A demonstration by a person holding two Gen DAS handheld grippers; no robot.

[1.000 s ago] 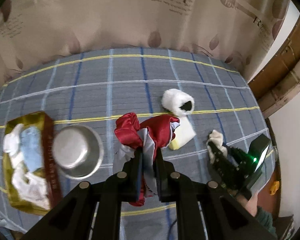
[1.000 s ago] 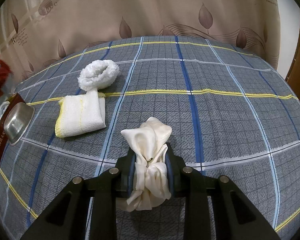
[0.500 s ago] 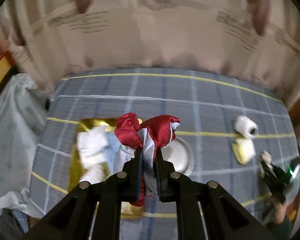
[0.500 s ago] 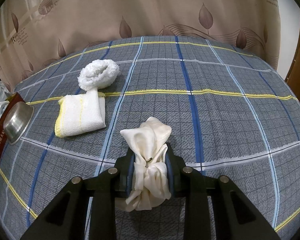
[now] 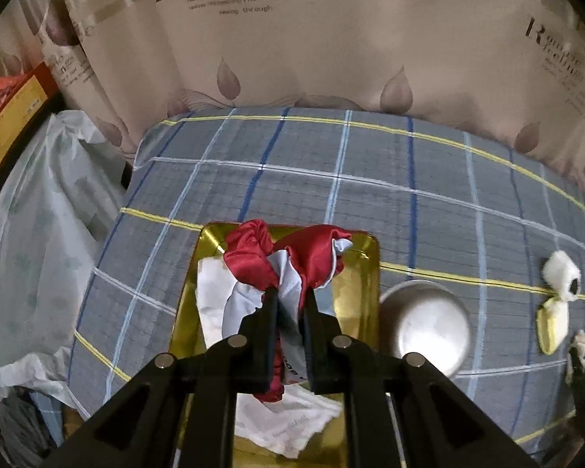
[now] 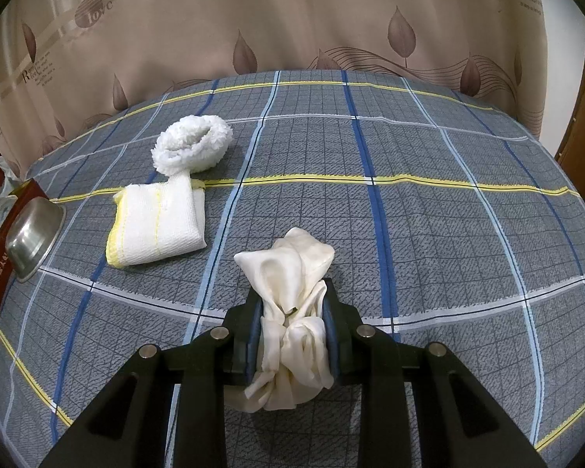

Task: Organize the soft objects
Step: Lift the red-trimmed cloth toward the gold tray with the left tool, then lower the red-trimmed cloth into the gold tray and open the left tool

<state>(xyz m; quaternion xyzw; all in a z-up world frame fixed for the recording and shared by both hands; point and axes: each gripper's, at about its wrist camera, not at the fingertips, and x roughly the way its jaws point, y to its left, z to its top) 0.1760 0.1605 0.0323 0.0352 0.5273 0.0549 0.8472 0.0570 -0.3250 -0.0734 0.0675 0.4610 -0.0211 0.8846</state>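
While white cloths already lie in the gold box (image 5: 364, 273), the left gripper (image 5: 290, 296), clamped on the red cloth (image 5: 288, 259), hangs over it; the right gripper (image 6: 292, 308) grips the cream cloth (image 6: 292, 273); folded towel (image 6: 160, 222) and fluffy roll (image 6: 191, 148), at ten o'clock, remain.

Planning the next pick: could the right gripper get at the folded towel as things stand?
Probably not yet. The right gripper is shut on a cream cloth, so its jaws are full. The way to the folded towel looks free across the bedspread once it lets go.

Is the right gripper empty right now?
No, the right gripper is clamped on a bunched cream cloth between its fingers.
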